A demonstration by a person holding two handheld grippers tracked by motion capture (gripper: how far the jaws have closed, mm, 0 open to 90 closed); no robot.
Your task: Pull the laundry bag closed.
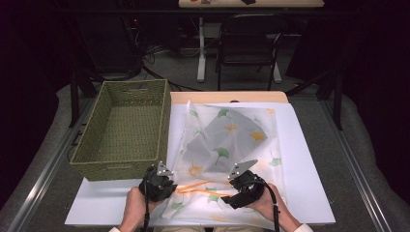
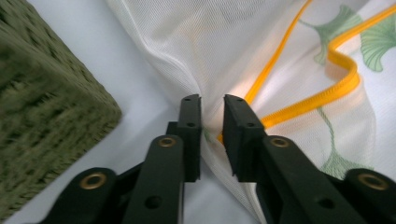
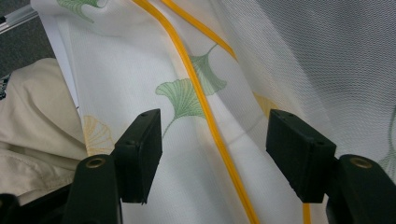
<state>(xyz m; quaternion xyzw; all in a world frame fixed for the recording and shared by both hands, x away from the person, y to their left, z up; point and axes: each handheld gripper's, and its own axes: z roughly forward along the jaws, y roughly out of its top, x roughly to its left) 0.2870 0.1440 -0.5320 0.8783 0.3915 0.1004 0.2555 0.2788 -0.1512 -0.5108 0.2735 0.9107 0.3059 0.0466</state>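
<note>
A sheer white cloth printed with green and yellow ginkgo leaves lies rumpled on the white board; a yellow trim runs along its near part. My left gripper sits at the cloth's near left edge. In the left gripper view its jaws stand a narrow gap apart, with a gathered fold of the cloth in the gap and the trim beside it. My right gripper hovers over the near right part. Its jaws are wide open above the cloth and trim.
A green woven basket stands empty at the left, its corner close to my left gripper. A black chair stands beyond the table. The person's beige clothing lies at the near table edge.
</note>
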